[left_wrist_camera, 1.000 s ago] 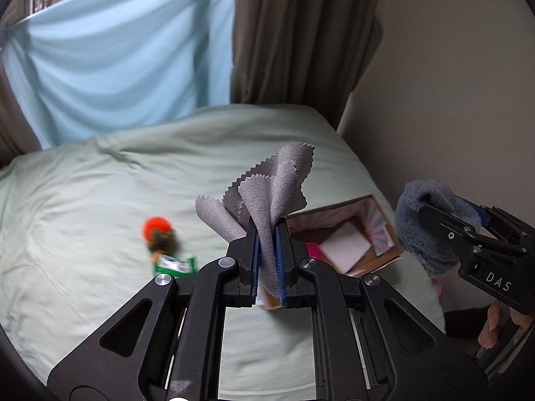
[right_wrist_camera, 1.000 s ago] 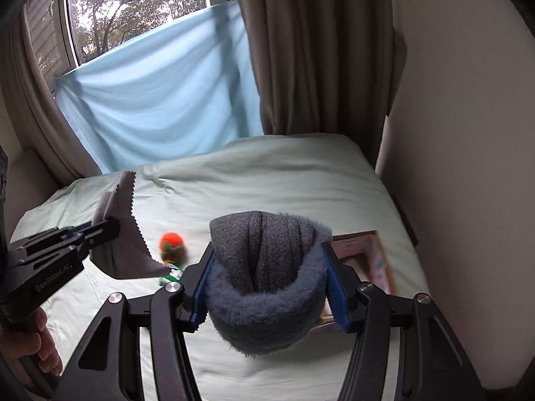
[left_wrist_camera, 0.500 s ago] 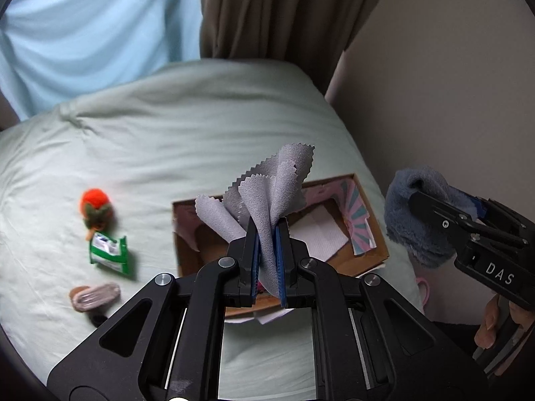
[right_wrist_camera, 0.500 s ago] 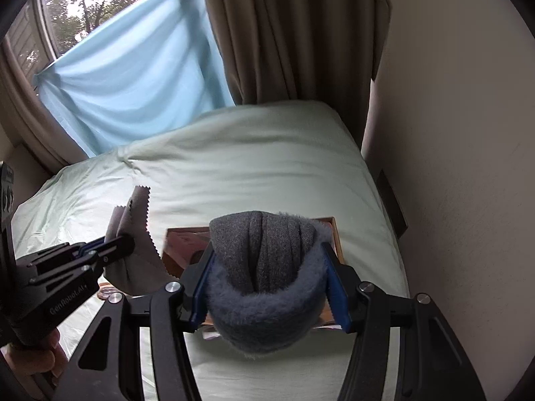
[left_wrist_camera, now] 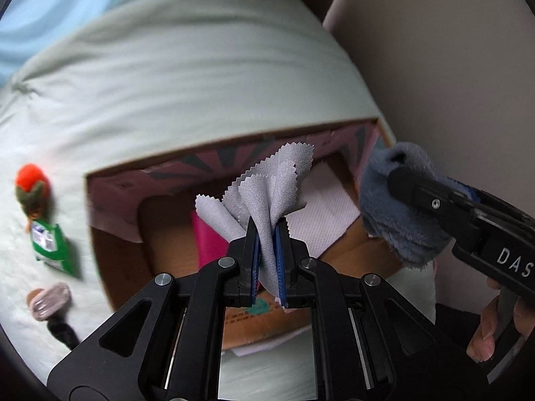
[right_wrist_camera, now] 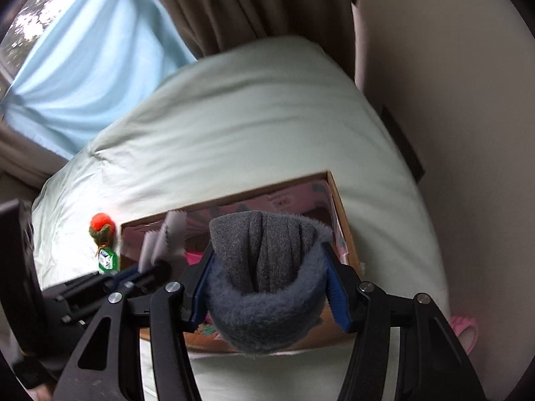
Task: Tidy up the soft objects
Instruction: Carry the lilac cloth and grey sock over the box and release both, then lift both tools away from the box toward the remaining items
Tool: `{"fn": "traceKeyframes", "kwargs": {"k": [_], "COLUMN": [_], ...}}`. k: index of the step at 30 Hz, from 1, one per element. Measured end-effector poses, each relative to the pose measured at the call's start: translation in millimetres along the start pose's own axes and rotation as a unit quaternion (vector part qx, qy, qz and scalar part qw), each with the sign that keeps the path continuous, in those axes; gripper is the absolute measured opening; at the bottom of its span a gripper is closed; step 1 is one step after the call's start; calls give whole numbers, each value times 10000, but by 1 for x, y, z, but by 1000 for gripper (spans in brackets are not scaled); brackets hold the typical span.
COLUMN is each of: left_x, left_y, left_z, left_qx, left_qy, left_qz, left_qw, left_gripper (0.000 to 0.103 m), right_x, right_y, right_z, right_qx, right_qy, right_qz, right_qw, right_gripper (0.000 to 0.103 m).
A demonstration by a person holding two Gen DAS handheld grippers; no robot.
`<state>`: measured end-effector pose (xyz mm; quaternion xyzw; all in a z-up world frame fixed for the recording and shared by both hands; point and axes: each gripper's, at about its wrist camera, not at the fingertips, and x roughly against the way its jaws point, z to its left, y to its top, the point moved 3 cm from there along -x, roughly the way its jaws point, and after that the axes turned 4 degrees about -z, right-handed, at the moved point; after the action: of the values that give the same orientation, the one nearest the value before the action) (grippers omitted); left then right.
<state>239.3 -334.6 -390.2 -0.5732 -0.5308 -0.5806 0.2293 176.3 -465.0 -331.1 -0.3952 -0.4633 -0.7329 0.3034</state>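
2 soft things are held, 1 per gripper. The left gripper point(left_wrist_camera: 267, 250) has its fingers clenched on 1 grey cloth point(left_wrist_camera: 267, 187) with pinked edges, which fans out above the open cardboard box point(left_wrist_camera: 123, 260). The right gripper point(right_wrist_camera: 269, 287) has its fingers grasping 1 rolled grey-blue fleece item point(right_wrist_camera: 264, 274), also over the box, toward its right end.

Inside the box lie 1 white textured sheet point(left_wrist_camera: 321, 214) and 1 pink item point(left_wrist_camera: 209, 244); both are partly covered by the cloth and the left fingers point(left_wrist_camera: 250, 257). The box's near wall is hidden behind both grippers. The box sits on 1 bed point(left_wrist_camera: 187, 67) with a pale green cover.

Left of the box on the bed lie 3 small things: 1 orange-topped plush point(left_wrist_camera: 31, 187), 1 green packet point(left_wrist_camera: 50, 247) just below it, and 1 pinkish-brown object point(left_wrist_camera: 50, 299) with a dark tail, too blurred to identify.

The left wrist view alone shows that pinkish-brown object, the white sheet, and fingertips of the person's right hand point(left_wrist_camera: 495, 327) at the frame edge. The right wrist view alone shows the brown curtain point(right_wrist_camera: 254, 3), the blue drape point(right_wrist_camera: 90, 63), and a pink slipper point(right_wrist_camera: 466, 330) beside the bed.
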Motion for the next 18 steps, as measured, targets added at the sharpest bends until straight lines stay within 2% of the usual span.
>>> {"fn": "traceKeyframes", "kwargs": {"k": [6,8,9,10,12,14,18], "left_x": [-31,-30,-28,-26,-22,-13,-4], "left_y": [-5,-6,-4,-3,-3,-3,-8], "left_z": [0,1,0,-2,-4,-2,6], "left_qx": [14,11,-39,-115,-269,-324,-201], "left_qy": [-38,-93,-80,-27,147,186,153], "left_qz": [533,573,572,577,535,349,427], "left_qw": [9986,9983,9983,9983,9981,9987,9988], "left_gripper": [7,9,21,53,102,103,102], "right_x": [-27,-32,-34,-36,-37,-36,-29], "right_y": [1,1,2,4,5,6,3], "right_z": [-7,-10,-10,-11,-11,-9,-9], "right_qx": [-142,-191,-208,-206,-193,-84,-16], "right_qy": [0,8,7,30,143,141,123], "right_qz": [268,346,345,326,305,256,196], "right_qw": [9995,9992,9992,9993,9992,9995,9997], "right_gripper": [54,59,63,68,95,102,102]}}
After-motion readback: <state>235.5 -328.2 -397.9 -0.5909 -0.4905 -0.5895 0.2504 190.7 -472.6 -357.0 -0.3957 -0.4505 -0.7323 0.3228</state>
